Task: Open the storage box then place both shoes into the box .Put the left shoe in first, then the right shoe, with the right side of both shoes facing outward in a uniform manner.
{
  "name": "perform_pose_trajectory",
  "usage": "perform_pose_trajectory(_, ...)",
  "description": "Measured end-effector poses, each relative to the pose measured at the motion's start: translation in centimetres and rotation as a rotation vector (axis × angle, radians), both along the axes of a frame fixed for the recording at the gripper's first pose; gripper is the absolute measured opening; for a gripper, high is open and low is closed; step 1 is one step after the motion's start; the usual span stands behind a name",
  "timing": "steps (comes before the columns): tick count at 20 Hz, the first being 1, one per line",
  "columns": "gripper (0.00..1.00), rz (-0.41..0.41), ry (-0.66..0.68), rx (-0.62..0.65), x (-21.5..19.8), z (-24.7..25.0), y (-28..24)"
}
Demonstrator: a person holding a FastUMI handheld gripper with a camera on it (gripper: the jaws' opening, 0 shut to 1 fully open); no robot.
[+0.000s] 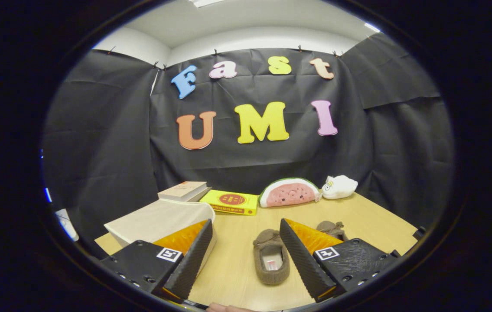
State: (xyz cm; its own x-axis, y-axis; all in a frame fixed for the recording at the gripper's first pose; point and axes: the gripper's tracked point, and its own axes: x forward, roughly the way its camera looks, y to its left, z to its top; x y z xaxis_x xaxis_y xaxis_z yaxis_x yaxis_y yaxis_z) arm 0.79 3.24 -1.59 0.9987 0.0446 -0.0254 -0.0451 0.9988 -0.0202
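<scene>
Holding nothing, your gripper [246, 253] hangs above the bench [371, 216] with its fingers [189, 255] spread wide, and bare wood shows in the gap between them. You have open room down the middle of the bench, from the fingers up to the items along the back. The bench's right edge runs just beyond the right finger.

Two shoes lie on the wood. One shoe [272, 258] sits between the fingers, close to the right one, its opening facing up. The second shoe [331, 229] lies behind the right finger, partly hidden. Both are brown, soft and fuzzy, slipper-shaped.

One box [159, 219] stands beyond the left finger, beige, fabric-looking, its lid shut and flat.

Along the back wall you see two books: a pale book [184, 190] behind the box and a yellow book [230, 202] beside it. Next come two plush toys, a melon slice [289, 192] and a white toy [339, 186].
</scene>
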Motion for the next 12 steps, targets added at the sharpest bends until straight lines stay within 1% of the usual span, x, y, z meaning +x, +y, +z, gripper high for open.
perform_pose_trajectory(4, 0.95, 0.012, 0.009, -0.011, 0.8, -1.1, 0.9)
perform_pose_trajectory(6, 0.95, 0.032, 0.011, -0.01, 1.2, -1.6, 1.6)
perform_pose_trajectory(8, 0.95, 0.107, 0.017, 0.017, 2.0, -2.0, 3.5)
perform_pose_trajectory(12, 0.94, 0.283, 0.112, 0.138, 4.3, -4.1, 6.8)
